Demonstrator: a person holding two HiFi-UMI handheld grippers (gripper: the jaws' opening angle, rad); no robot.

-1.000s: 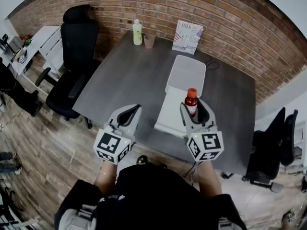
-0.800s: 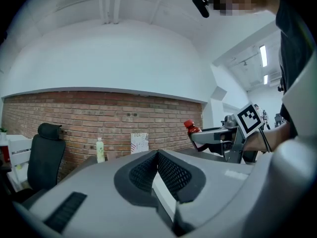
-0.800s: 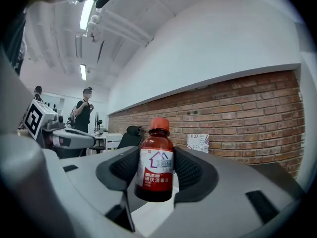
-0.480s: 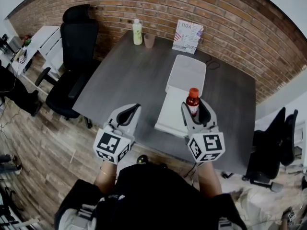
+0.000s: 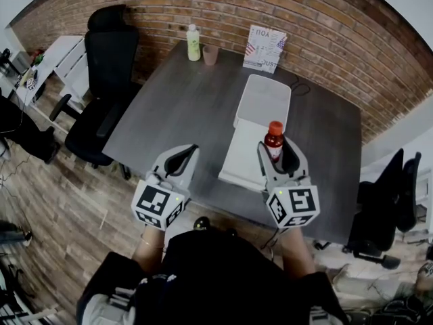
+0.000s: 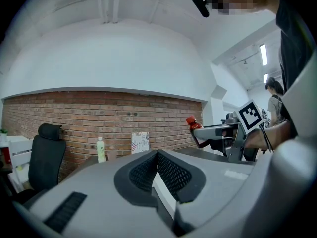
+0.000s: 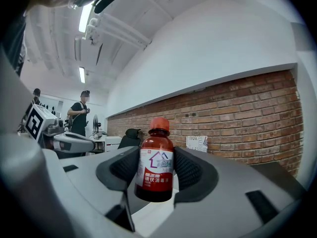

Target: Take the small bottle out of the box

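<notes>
Brick wall (image 5: 304,19) backs a dark grey bench (image 5: 169,114), with a black office chair (image 5: 101,87) at its left side. At the bench's far edge stand a pale green bottle (image 5: 194,45), a small cup (image 5: 211,57) just beside it, and a printed card (image 5: 264,49) propped upright against the wall. A white box (image 5: 247,161) lies open on the right half of the bench, its lid (image 5: 262,101) swung back toward the wall.

The right hand-held gripper (image 5: 277,154) is clenched on the small bottle (image 5: 273,139), which stands upright between its black ribbed pads. The right gripper view shows both pads pressing on the labelled body of the dark red bottle, its red cap rising above them and the white of the box below its base. From the head view the bottle sits over the near right part of the box.

The left hand-held gripper (image 5: 180,161) hangs over the near edge of the bench, left of the box and apart from it. Its jaws are pressed together with nothing between them.
</notes>
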